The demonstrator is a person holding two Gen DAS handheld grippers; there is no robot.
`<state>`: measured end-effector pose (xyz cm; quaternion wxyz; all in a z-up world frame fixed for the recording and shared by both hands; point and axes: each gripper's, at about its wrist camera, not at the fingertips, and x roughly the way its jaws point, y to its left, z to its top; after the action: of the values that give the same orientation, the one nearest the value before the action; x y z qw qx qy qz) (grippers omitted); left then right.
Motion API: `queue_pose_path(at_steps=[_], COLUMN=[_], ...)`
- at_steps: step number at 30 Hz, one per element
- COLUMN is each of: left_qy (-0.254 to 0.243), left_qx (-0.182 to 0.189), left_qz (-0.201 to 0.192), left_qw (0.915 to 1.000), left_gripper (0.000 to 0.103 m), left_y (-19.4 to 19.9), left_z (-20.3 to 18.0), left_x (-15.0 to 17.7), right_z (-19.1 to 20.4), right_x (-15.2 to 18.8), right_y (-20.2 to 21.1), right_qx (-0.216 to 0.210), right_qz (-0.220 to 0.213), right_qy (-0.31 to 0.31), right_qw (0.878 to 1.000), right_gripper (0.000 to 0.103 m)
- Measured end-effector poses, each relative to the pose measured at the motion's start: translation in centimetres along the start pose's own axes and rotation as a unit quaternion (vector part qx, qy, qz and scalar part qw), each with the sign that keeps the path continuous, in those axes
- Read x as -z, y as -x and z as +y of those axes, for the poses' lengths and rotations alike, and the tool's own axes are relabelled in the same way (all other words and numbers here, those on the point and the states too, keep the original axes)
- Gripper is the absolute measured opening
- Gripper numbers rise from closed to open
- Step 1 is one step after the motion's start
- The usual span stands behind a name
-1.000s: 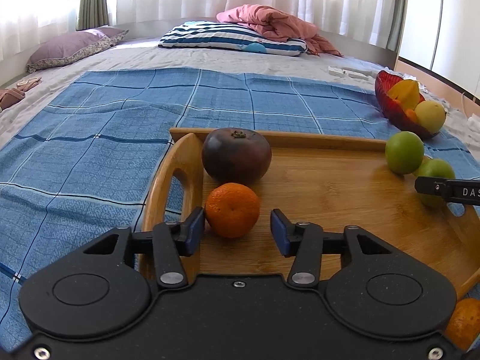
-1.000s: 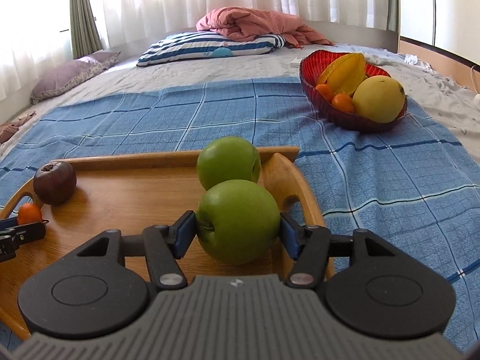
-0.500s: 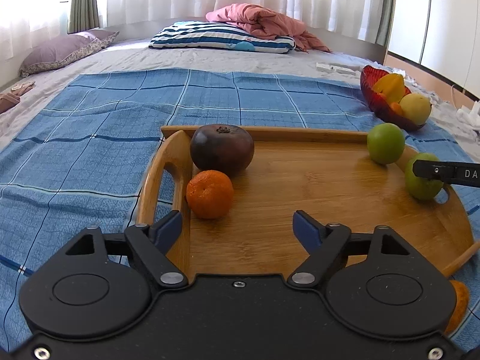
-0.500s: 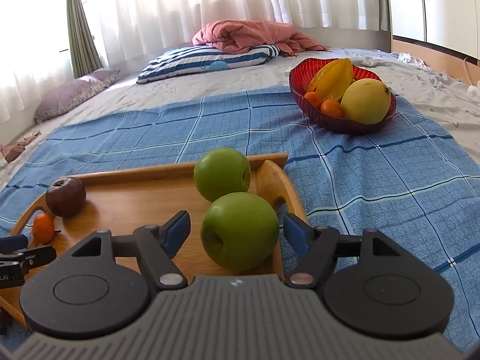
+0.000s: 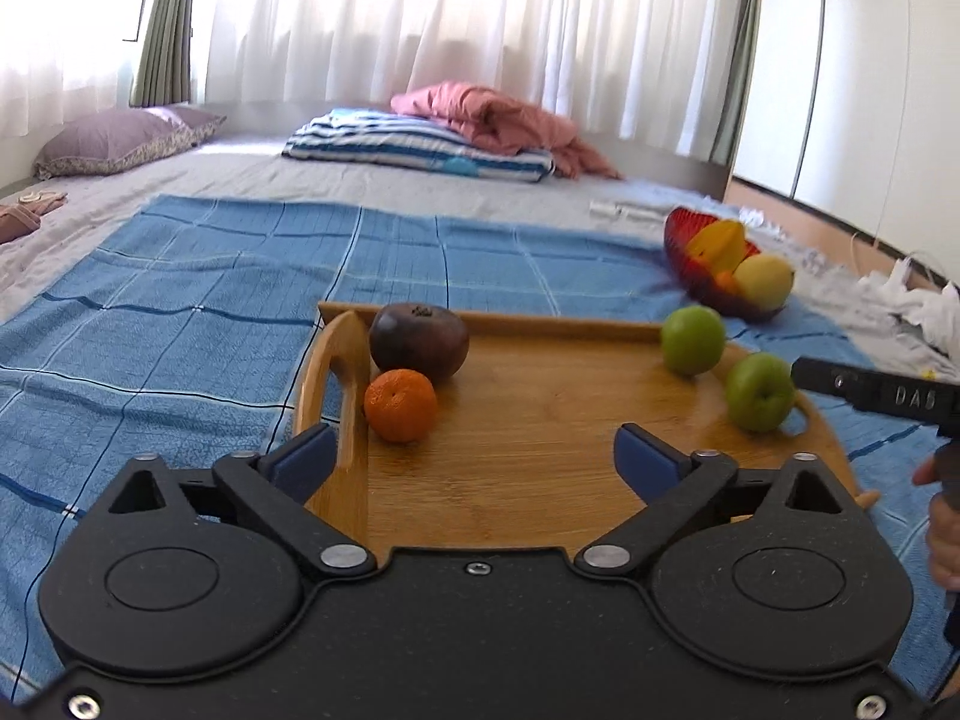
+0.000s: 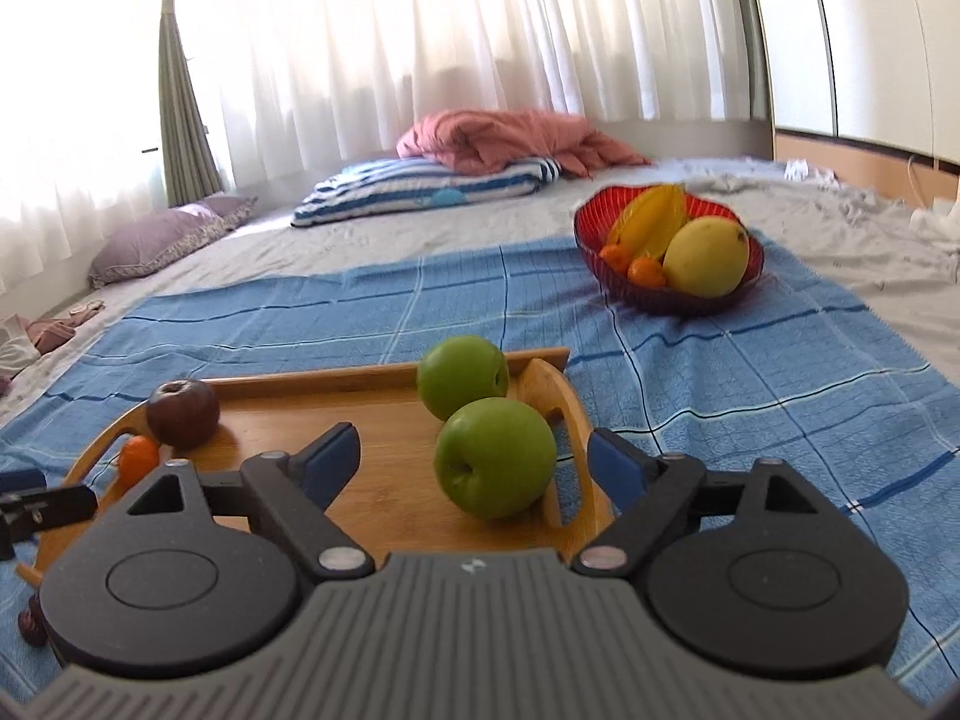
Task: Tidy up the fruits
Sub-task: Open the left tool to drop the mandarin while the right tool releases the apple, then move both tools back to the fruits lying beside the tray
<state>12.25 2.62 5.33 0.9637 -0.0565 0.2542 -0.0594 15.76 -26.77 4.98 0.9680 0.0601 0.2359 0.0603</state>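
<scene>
A wooden tray (image 5: 540,450) lies on the blue checked cloth. On its left end sit an orange mandarin (image 5: 401,405) and a dark purple fruit (image 5: 419,341). On its right end sit two green apples (image 5: 759,392) (image 5: 692,340). My left gripper (image 5: 474,456) is open and empty, raised behind the mandarin. My right gripper (image 6: 474,465) is open and empty, raised behind the near green apple (image 6: 495,466); the far apple (image 6: 462,376), purple fruit (image 6: 182,414) and mandarin (image 6: 138,459) also show there.
A red bowl (image 6: 669,294) with a yellow fruit, starfruit and small oranges stands on the cloth at the far right; it also shows in the left wrist view (image 5: 690,264). Pillows (image 5: 420,147) and a pink blanket lie at the back. A small dark fruit (image 6: 30,624) lies off the tray.
Both grippers opened wide and drew back and up. The left let go of the mandarin, the right let go of the near green apple; both fruits stay on the tray.
</scene>
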Motion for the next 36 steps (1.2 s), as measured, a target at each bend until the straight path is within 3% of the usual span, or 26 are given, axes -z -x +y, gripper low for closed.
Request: queue_pose_path(at_steps=[12,27,36], left_qy=[-0.028,-0.056,-0.055], left_qx=[0.006,-0.027,-0.041], left_qz=[-0.023,-0.004,0.005], left_qw=[0.9993,0.9981,0.9976], left_gripper=[0.103,0.103,0.103], left_y=[4.2,5.0,5.4], left_z=[-0.2,-0.3,-0.2], left_x=[3.0,6.8,8.1], right_z=[2.0,5.2,5.4], right_x=[3.9,8.8,10.8], right_y=[4.8,8.0,8.6], right_qx=[-0.010,0.033,0.036], right_qz=[-0.065,-0.096,-0.080], right_qy=[0.026,0.081,0.065], right_qw=[0.997,0.992,0.994], right_gripper=[0.103,0.103,0.103])
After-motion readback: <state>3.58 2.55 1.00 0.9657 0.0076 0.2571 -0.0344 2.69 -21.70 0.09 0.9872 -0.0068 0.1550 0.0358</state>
